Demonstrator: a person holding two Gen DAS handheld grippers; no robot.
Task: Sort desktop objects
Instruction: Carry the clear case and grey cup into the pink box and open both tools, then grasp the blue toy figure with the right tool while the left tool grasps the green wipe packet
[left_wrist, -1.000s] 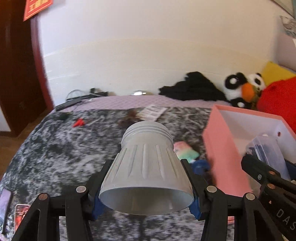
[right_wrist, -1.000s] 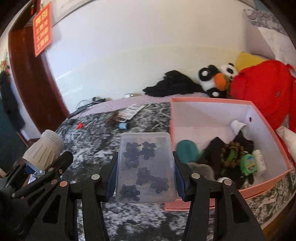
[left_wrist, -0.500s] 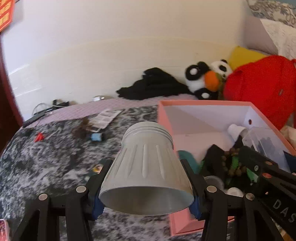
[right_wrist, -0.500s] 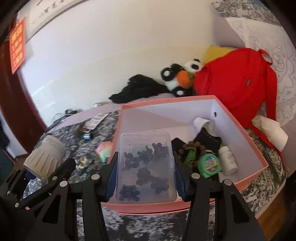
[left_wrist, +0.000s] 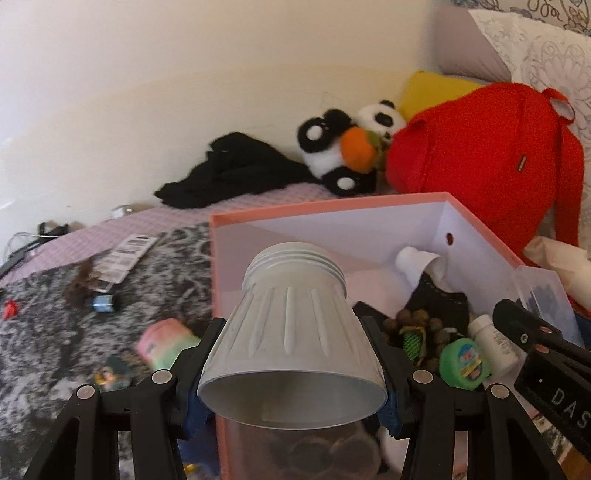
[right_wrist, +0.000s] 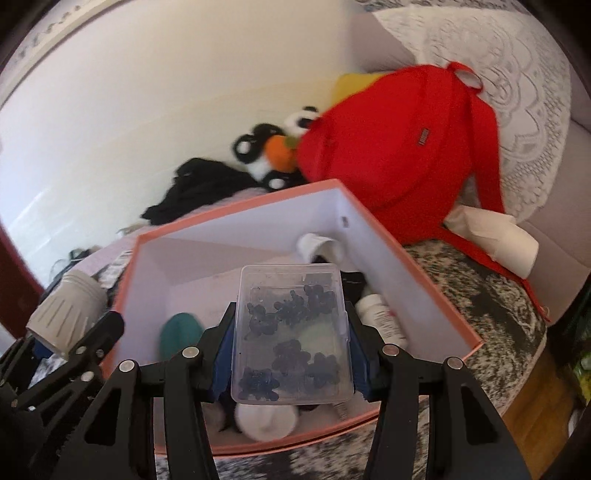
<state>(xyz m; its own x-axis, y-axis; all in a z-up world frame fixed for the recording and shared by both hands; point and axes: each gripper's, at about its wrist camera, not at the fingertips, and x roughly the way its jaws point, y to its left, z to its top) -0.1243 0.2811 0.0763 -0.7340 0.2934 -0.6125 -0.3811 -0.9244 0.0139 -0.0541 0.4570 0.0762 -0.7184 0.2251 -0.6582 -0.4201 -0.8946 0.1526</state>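
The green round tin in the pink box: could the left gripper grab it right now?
Probably not. The left gripper is already shut on the grey cup, so its fingers are full, though the green tin lies uncovered in the pink box.

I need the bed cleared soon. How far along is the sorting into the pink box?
Partly done. Already in the pink box: a green round case, a white bottle, beads and dark items. In hand: the left gripper holds a grey ribbed cup, the right gripper a clear case of dark clips, both above the box. Left on the bedspread: a pastel packet, a barcode card and small bits.
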